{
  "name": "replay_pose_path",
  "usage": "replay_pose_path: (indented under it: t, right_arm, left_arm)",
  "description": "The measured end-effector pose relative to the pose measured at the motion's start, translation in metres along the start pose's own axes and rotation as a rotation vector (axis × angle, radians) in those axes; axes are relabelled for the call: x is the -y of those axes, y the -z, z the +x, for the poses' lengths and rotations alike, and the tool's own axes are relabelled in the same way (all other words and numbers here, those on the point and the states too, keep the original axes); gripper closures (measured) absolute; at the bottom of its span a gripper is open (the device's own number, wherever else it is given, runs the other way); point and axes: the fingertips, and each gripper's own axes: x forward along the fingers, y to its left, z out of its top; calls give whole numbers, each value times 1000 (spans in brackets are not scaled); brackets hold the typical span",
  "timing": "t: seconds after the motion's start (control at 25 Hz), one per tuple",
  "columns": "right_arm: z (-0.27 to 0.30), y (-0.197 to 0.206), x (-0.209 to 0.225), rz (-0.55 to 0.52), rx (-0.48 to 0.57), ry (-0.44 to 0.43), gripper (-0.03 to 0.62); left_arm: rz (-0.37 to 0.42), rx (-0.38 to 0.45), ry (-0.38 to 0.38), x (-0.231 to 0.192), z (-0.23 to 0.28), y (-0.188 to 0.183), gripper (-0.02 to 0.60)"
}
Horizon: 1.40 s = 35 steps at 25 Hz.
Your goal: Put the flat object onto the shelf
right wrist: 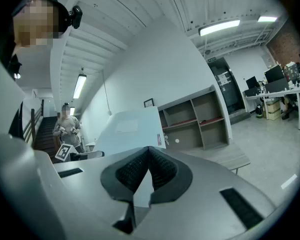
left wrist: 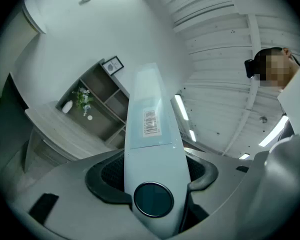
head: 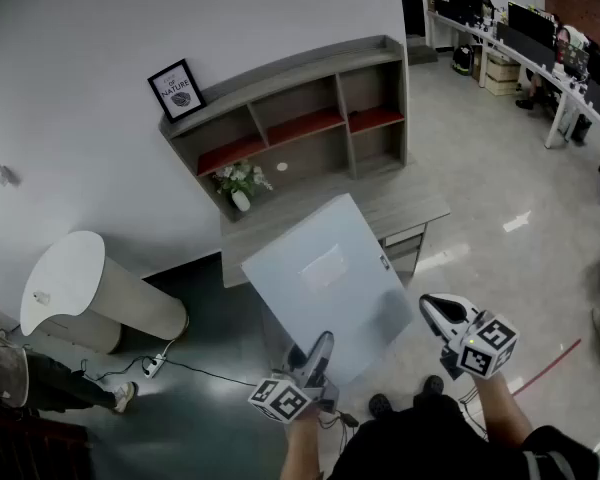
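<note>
- A grey shelf (head: 280, 76) is standing on the desk (head: 405, 206) against the wall (head: 100, 28).
- A framed picture (head: 176, 89) is standing on the shelf's top board.
- A vase of flowers (head: 240, 186) is sitting in its lower left compartment.

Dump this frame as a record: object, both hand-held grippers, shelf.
flat object: pale blue, tilted, in the air near the desk
left hand-held gripper: shut on the flat object's near edge
right hand-held gripper: shut, empty, apart from the flat object
shelf: on the desk; flat object not yet on it
extras: plant in lower left compartment; framed picture on top
</note>
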Motion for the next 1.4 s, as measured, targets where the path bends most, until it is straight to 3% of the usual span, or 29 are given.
replay_pose_path:
  t: [0.36, 0.88, 1.2, 1.4]
  right_arm:
    - [-1, -5, -6, 2, 12, -2, 580]
    - [-6, 24, 3, 47, -43, 50, 580]
    - [5, 28, 40, 73, -35, 50, 580]
    - [23, 4, 77, 76, -4, 32, 580]
  left_arm:
    - [-1, 1, 5, -3, -7, 5, 296]
    - [-28, -36, 26, -6, -6, 31, 296]
    - [-11, -57, 9, -7, 24, 36, 298]
    - [-19, -29, -19, -5, 58, 24, 298]
